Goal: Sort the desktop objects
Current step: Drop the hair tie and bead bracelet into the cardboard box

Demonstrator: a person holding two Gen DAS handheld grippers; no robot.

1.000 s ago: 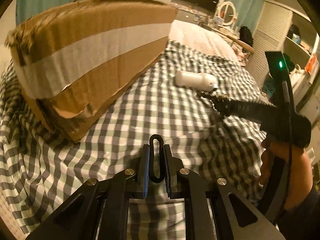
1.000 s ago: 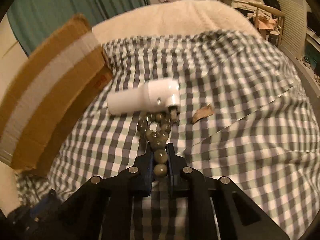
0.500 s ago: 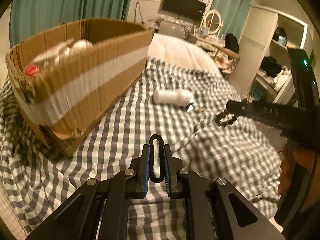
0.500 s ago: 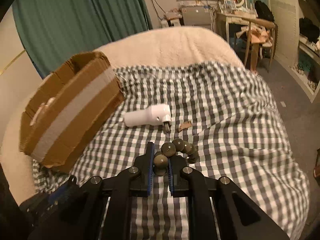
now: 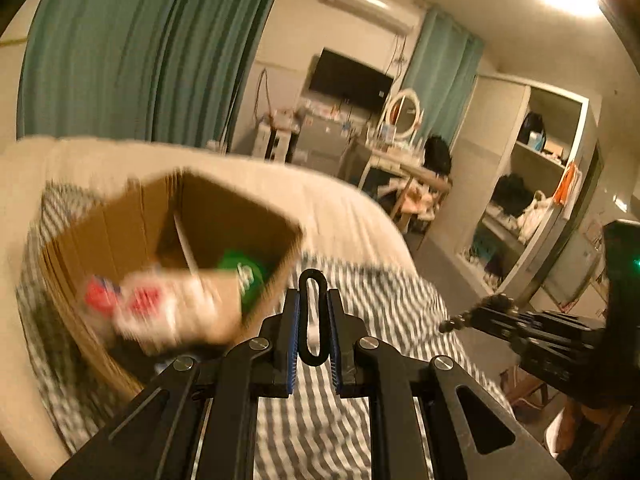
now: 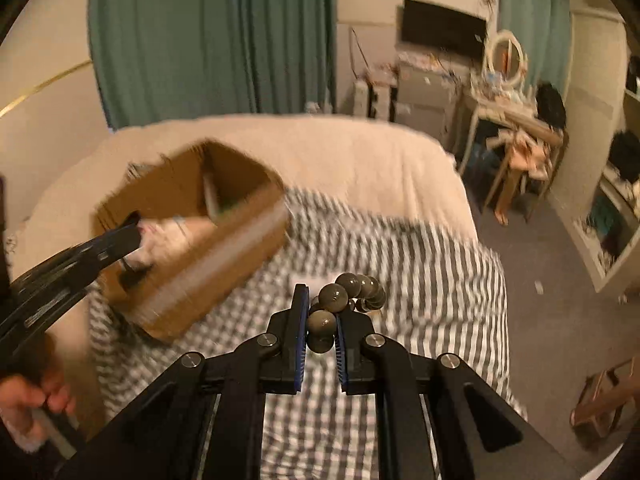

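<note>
My left gripper [image 5: 313, 300] is shut on a thin black loop [image 5: 313, 273] that sticks up between its blue pads. It hangs near the front right corner of the open cardboard box [image 5: 80, 264], which holds a green item [image 5: 246, 276] and red-and-white packets [image 5: 136, 304]. My right gripper [image 6: 322, 308] is shut on a string of dark olive beads [image 6: 352, 284], held above the checked cloth. In the right wrist view the left gripper [image 6: 130, 240] reaches over the box [image 6: 224, 256]. The right gripper [image 5: 480, 316] with its beads [image 5: 452, 323] shows at right.
The box sits on a bed with a grey checked cloth [image 6: 420, 280] and a cream blanket [image 6: 340, 152]. Teal curtains [image 5: 140, 60] hang behind. A dressing table with a round mirror [image 5: 404, 110] and open shelves [image 5: 532, 184] stand at right. A hand [image 6: 24, 400] holds the left gripper.
Both grippers have risen and swung toward the box, each still holding its object. The box's inside now shows, and the white plug no longer shows clearly. The frames are motion-blurred.
</note>
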